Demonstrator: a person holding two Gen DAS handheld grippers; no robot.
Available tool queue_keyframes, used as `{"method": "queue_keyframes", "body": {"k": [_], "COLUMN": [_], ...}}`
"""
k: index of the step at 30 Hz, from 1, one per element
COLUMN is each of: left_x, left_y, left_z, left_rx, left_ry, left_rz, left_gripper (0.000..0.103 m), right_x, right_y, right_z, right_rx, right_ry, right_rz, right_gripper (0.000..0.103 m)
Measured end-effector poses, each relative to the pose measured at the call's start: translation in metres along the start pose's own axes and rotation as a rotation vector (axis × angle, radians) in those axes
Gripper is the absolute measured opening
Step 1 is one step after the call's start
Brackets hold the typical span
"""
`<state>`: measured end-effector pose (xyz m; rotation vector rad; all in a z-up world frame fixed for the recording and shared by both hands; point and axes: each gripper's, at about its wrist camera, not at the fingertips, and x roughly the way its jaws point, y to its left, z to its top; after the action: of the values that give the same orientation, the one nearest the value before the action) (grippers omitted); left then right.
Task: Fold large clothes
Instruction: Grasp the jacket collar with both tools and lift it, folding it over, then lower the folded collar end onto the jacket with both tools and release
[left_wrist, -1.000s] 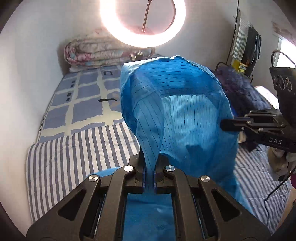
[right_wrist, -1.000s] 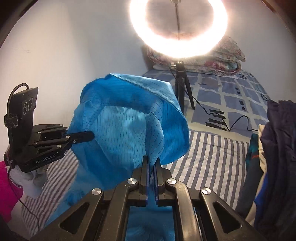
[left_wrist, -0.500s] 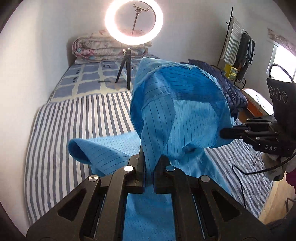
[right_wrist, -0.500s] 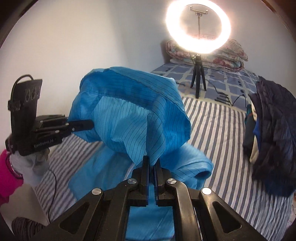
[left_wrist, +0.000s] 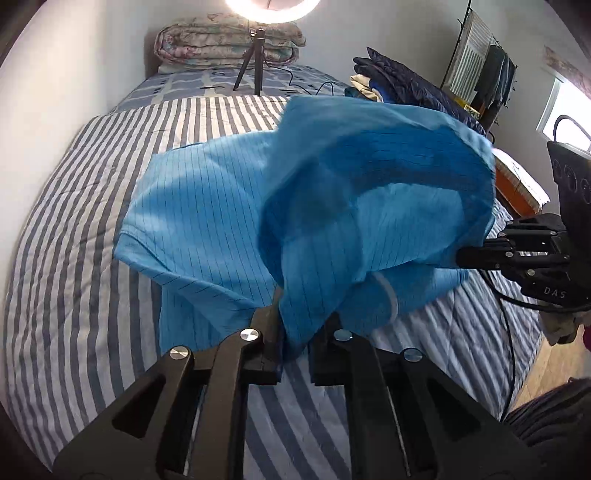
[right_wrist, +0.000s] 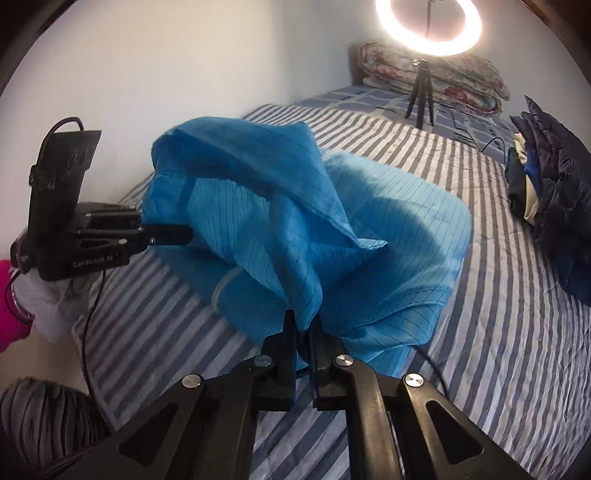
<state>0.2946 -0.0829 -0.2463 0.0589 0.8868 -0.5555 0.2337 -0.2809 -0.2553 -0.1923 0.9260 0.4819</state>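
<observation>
A large blue pinstriped garment (left_wrist: 207, 206) lies partly spread on the striped bed (left_wrist: 74, 258), and its near part billows in the air, blurred. My left gripper (left_wrist: 297, 332) has its jaws opening; a fold of the cloth stands in the widened gap, no longer pinched. In the left wrist view my right gripper (left_wrist: 461, 254) meets the cloth's right edge. In the right wrist view the garment (right_wrist: 388, 221) rises from my right gripper (right_wrist: 303, 325), whose jaws are also opening with cloth between them. My left gripper (right_wrist: 188, 234) touches the fabric's left side.
A ring light on a tripod (left_wrist: 255, 55) stands at the far end of the bed (right_wrist: 498, 332), before a folded quilt (left_wrist: 221, 40). A pile of dark jackets (right_wrist: 554, 192) sits on the bed's right side. A clothes rack (left_wrist: 480, 62) stands by the wall.
Both grippers swept back from the ring light and sank toward the bed. The garment, held high before, now drapes with its far part on the bed. Both jaws have parted slightly.
</observation>
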Motion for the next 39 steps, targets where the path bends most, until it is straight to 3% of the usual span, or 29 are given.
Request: {"method": "queue_keyframes", "body": {"k": [4, 12, 14, 15, 16, 19, 23, 28, 30, 31, 32, 33, 35, 37, 39], "left_x": [-0.026, -0.095, -0.100, -0.100, -0.097, -0.076, -0.040, 0.000, 0.009, 0.015, 0.020, 0.021, 0.015, 0.001, -0.007], "left_y": [-0.002, 0.035, 0.049, 0.058, 0.066, 0.101, 0.144, 0.167, 0.173, 0.174, 0.173, 0.171, 0.164, 0.156, 0.148], "left_z": [-0.024, -0.041, -0.032, -0.025, -0.019, 0.004, 0.018, 0.022, 0.019, 0.018, 0.020, 0.020, 0.017, 0.010, 0.005], "left_rx": [0.025, -0.141, -0.188, -0.216, -0.245, -0.369, -0.525, -0.614, -0.641, -0.656, -0.655, -0.646, -0.634, -0.640, -0.605], "left_ry": [-0.016, -0.099, -0.119, -0.126, -0.129, -0.101, -0.042, 0.032, 0.042, 0.055, 0.064, 0.066, 0.053, 0.041, 0.044], "left_rz": [0.003, -0.073, -0.067, -0.063, -0.065, -0.095, -0.162, -0.215, -0.260, -0.285, -0.290, -0.285, -0.295, -0.328, -0.309], "left_gripper": [0.027, 0.030, 0.050, 0.051, 0.051, 0.051, 0.059, 0.059, 0.044, 0.017, 0.007, 0.007, 0.003, 0.002, 0.002], "right_x": [-0.019, -0.064, -0.067, -0.065, -0.061, -0.042, -0.012, 0.014, 0.021, 0.025, 0.029, 0.030, 0.027, 0.020, 0.014], "right_y": [-0.003, -0.040, -0.056, -0.065, -0.075, -0.102, -0.126, -0.133, -0.133, -0.134, -0.134, -0.133, -0.132, -0.132, -0.131], "right_z": [-0.014, -0.035, -0.035, -0.032, -0.029, -0.017, -0.007, -0.010, -0.009, -0.007, -0.006, -0.005, -0.003, -0.001, -0.004], "right_rx": [0.007, 0.178, 0.274, 0.321, 0.376, 0.503, 0.611, 0.663, 0.666, 0.670, 0.675, 0.676, 0.679, 0.642, 0.603], "right_ry": [-0.017, -0.102, -0.130, -0.138, -0.147, -0.154, -0.135, -0.101, -0.094, -0.091, -0.087, -0.085, -0.086, -0.089, -0.085], "right_rz": [0.014, 0.111, 0.128, 0.126, 0.133, 0.178, 0.209, 0.265, 0.291, 0.307, 0.325, 0.340, 0.368, 0.372, 0.373], "right_gripper": [0.021, 0.033, 0.042, 0.051, 0.053, 0.053, 0.053, 0.046, 0.032, 0.028, 0.017, 0.008, 0.004, 0.002, 0.002]}}
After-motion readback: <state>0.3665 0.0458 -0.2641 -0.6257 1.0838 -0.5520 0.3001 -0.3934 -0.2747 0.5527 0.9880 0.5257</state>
